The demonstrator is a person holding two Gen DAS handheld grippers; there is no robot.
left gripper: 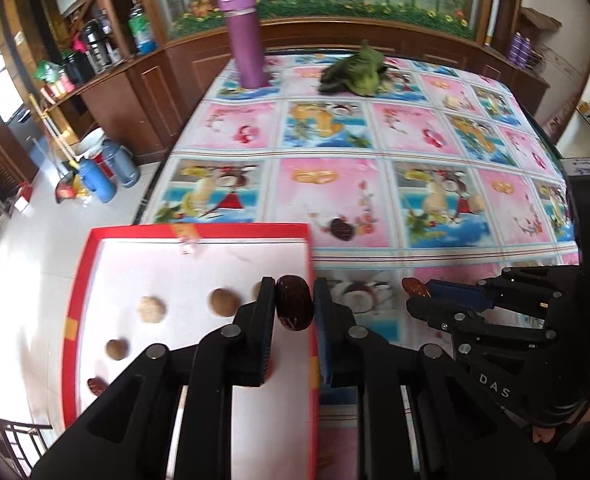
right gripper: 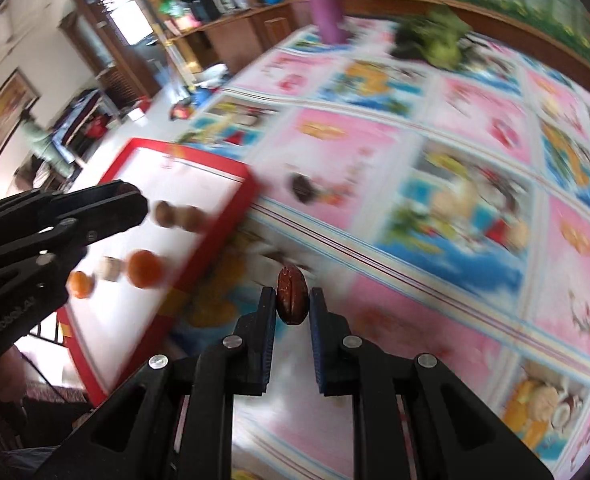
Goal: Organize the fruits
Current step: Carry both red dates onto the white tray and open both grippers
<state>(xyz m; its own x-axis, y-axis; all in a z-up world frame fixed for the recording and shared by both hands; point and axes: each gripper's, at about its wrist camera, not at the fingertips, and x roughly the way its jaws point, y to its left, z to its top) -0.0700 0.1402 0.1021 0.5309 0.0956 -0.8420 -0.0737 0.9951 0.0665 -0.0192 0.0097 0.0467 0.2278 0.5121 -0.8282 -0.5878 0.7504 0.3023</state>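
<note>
Left wrist view | left gripper (left gripper: 295, 304) clamps a dark wrinkled date (left gripper: 293, 303) over the red-rimmed white tray (left gripper: 199, 232) edge | right gripper (right gripper: 291, 300) pinches a glossy brown date (right gripper: 291, 300) above the tablecloth | risk: date released early may roll off the rim.

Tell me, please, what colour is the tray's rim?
Red rim, white inside; clearest in the left wrist view.

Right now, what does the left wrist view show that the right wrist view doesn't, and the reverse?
Only the left wrist view shows the left claw with a dark red date between its fingers, over the red-rimmed white tray, though contact on one side is unclear. Only the right wrist view shows two orange round fruits in that tray. Both show the right claw gripping its own brown-red date, the purple cylindrical bottle and the green leafy bundle.
</note>
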